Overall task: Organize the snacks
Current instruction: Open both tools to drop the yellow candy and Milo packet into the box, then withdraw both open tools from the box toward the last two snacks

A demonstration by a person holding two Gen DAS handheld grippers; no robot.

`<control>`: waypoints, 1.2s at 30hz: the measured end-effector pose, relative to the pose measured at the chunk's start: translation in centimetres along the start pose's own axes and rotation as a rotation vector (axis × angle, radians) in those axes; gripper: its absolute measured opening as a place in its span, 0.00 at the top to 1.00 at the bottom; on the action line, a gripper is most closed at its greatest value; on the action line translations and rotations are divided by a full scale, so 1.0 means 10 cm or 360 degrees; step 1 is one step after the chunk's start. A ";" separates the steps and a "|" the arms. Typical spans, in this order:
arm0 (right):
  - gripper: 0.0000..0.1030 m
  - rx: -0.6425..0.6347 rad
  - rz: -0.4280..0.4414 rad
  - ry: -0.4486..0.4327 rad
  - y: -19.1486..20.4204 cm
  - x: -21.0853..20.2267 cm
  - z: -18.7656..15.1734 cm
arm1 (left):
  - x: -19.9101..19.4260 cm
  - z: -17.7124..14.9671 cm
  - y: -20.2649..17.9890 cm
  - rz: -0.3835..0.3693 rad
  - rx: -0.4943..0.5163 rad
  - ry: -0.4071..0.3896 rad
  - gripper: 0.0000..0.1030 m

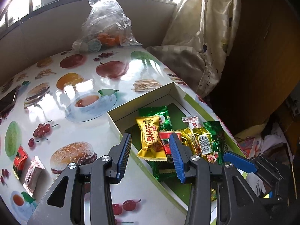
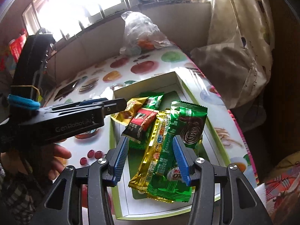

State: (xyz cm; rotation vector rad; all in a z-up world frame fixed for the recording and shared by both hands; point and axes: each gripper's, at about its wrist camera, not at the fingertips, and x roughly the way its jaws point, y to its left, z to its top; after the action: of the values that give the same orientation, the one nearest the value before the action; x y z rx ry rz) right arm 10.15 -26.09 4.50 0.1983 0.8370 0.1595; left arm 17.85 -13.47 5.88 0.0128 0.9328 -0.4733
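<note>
A white box with a green rim (image 1: 150, 97) (image 2: 146, 82) lies on the fruit-print table and holds several wrapped snacks. My left gripper (image 1: 151, 154) hangs open over its near-left corner, above a yellow peanut-crisp pack (image 1: 150, 140) that its pads do not touch. From the right wrist view the left gripper (image 2: 120, 103) shows side-on over that corner. My right gripper (image 2: 151, 159) is open above a gold pack (image 2: 150, 155) and a green pack (image 2: 187, 123) lying in the box. One of its blue fingers (image 1: 238, 161) shows at the box's right side.
A red pack (image 1: 19, 157) and a silvery pink pack (image 1: 33, 172) lie loose on the table at the left. A phone (image 1: 8, 99) sits at the left edge. A plastic bag of oranges (image 1: 106, 24) stands at the back. A curtain (image 1: 206, 37) hangs right. A person's hand (image 2: 58, 155) holds the left gripper.
</note>
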 end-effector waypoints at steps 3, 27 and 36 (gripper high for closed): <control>0.52 -0.0003 -0.0017 0.0009 0.01 0.01 -0.01 | -0.04 -0.02 -0.01 0.0006 0.0001 -0.0014 0.58; 0.52 -0.0004 -0.0190 -0.0065 0.26 -0.28 0.04 | -0.83 -0.24 0.20 0.0106 -0.0040 -0.0201 0.58; 0.52 -0.0039 -0.0153 -0.0084 0.49 -0.22 0.10 | -0.98 -0.33 0.45 0.0173 -0.0103 -0.0228 0.58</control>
State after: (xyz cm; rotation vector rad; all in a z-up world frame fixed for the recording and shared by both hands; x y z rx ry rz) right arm 9.17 -21.88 7.91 0.1382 0.7903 0.0740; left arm 12.17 -4.96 10.63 -0.0289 0.8017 -0.3389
